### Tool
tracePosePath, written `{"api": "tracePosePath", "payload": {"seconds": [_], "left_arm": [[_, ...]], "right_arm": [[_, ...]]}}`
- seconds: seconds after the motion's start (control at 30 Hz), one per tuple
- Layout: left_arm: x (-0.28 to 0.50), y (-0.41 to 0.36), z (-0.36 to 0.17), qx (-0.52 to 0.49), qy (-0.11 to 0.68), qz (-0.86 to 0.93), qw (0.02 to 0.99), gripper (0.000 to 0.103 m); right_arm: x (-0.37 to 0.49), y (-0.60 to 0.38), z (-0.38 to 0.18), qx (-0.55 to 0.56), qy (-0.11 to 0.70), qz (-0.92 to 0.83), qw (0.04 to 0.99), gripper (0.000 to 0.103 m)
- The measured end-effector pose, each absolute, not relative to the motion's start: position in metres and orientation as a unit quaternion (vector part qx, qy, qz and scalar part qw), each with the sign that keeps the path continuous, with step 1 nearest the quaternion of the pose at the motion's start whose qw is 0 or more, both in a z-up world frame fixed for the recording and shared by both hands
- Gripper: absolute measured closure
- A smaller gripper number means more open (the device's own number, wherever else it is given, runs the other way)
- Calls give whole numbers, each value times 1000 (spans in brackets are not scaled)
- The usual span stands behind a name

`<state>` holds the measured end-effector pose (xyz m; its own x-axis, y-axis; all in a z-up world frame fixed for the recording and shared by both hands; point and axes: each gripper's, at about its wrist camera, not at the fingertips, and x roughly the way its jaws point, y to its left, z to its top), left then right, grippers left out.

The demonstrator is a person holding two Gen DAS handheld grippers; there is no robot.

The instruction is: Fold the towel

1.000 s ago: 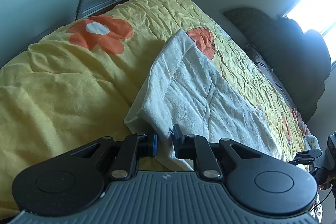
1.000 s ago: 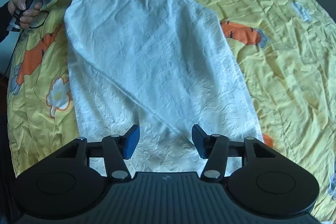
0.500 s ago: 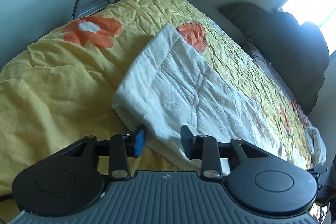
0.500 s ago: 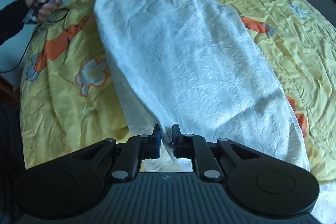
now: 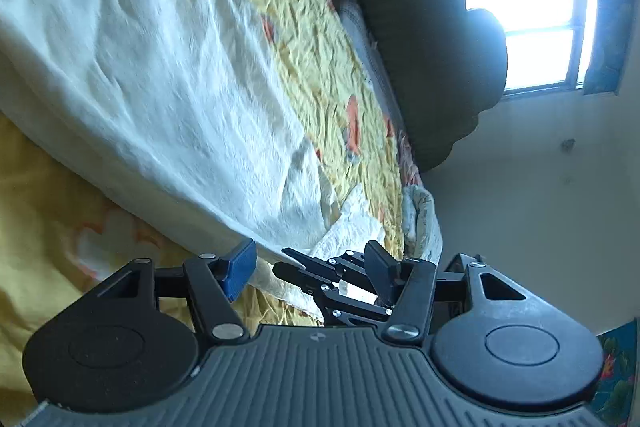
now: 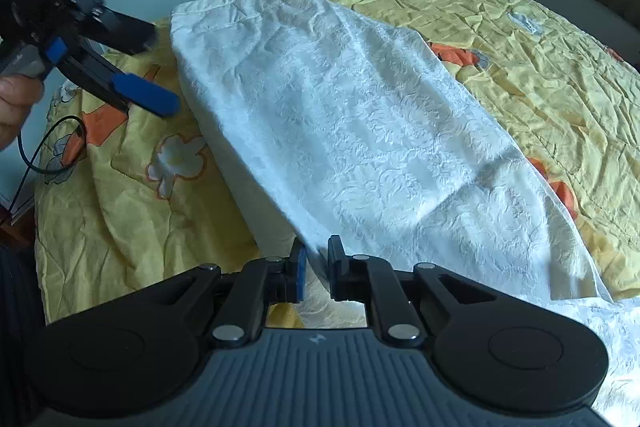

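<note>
the white textured towel [image 6: 360, 131] lies lengthwise along the bed, on the yellow quilt with orange flowers [image 6: 540, 67], already doubled into a long strip with its folded edge on the side facing the person. the right gripper [image 6: 317, 273] has its jaws pinched nearly shut on the near corner of the towel, the cloth running up from between the blue pads. the left gripper [image 6: 152, 71] hangs off the towel's left edge near the far end; its jaws have just been opening and stand about half apart with nothing between them, the cloth lying beyond the tips rather than in them. in the left wrist view the other gripper's black linkage shows just ahead, beside the crumpled towel corner [image 5: 352, 227]. the step in hand looks like setting up the next fold: one end is secured, the other is not yet taken. the next move calls for the left jaws to close on an edge or corner, so both hands can carry the cloth over together.
</note>
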<state>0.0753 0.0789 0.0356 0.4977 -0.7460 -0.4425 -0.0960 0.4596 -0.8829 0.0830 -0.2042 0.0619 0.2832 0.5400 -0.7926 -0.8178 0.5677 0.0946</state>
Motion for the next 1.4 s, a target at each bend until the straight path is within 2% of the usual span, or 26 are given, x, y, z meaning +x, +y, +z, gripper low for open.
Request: {"api": "tracePosePath", "payload": {"seconds": [0.13,0.37,0.4,0.43,0.47,0.6,0.63,0.7,0.73,0.77,0.83,0.93,1.0,1.03,1.07,1.4], "left_arm": [[101,33,18,-452,485,-205,720,42],[122,16,-10,-429,506,-153,732,43],[122,14,-13,-420,506,-149,738,51],[119,16,-14,-411,505,-145,745,65],[118,14,-16,-401,502,-142,753,69],[109,10,-18,-363,466,-160,791,70],[106,10,-20,-357,454,-167,799,71],[99,11,-23,-348,436,-172,812,76],[94,12,-25,-349,426,-176,816,76],[92,13,-28,-350,417,-182,819,76],[88,12,-33,-338,400,-185,832,87],[84,14,-37,-343,389,-192,833,87],[85,14,-38,-341,387,-196,834,88],[84,14,-39,-339,384,-199,836,88],[84,14,-41,-337,380,-204,837,88],[82,25,-44,-352,380,-215,828,88]], "right_arm": [[79,-207,65,-158,401,427,795,93],[72,-215,59,-124,389,417,812,93],[70,-216,57,-115,389,410,817,93],[68,-217,56,-106,391,404,820,92],[66,-219,55,-99,394,400,822,91],[66,-249,69,-46,382,377,843,88],[71,-262,77,-29,370,355,858,81],[87,-294,91,5,348,285,893,57],[103,-312,98,24,341,227,912,29],[116,-327,100,35,337,181,923,13],[153,-360,99,60,349,81,932,14],[207,-400,78,116,411,0,904,16],[227,-412,63,137,444,-24,885,36],[234,-415,56,142,459,-34,876,50],[240,-415,50,145,471,-38,869,54],[272,-391,28,77,525,-70,845,54]]}}
